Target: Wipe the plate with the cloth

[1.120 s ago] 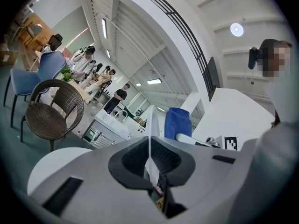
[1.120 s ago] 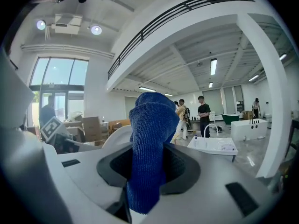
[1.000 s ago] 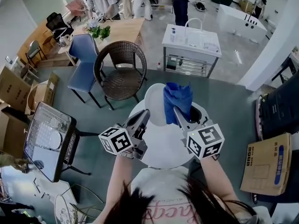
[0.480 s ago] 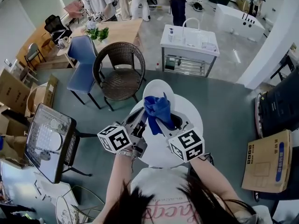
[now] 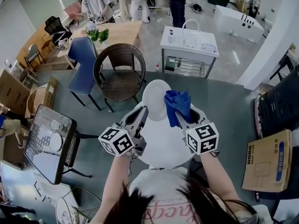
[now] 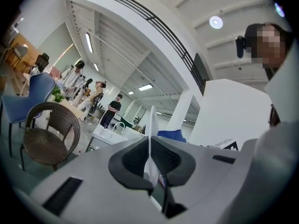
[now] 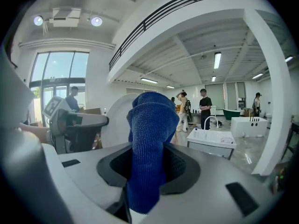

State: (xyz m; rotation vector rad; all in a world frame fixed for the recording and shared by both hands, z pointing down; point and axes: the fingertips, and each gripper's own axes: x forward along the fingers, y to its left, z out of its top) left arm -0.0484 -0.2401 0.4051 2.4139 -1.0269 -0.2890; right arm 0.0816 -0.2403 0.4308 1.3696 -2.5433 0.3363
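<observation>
The left gripper clamps the plate at its 7 o'clock edge. The right gripper pinches the cloth at the 3 o'clock edge.

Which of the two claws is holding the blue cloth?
The right claw: the blue cloth is pinched in it, while the left claw grips the white plate edge-on.

The right tool has swept the blue cloth from the lower middle of the plate back out to its 3 o'clock edge.
</observation>
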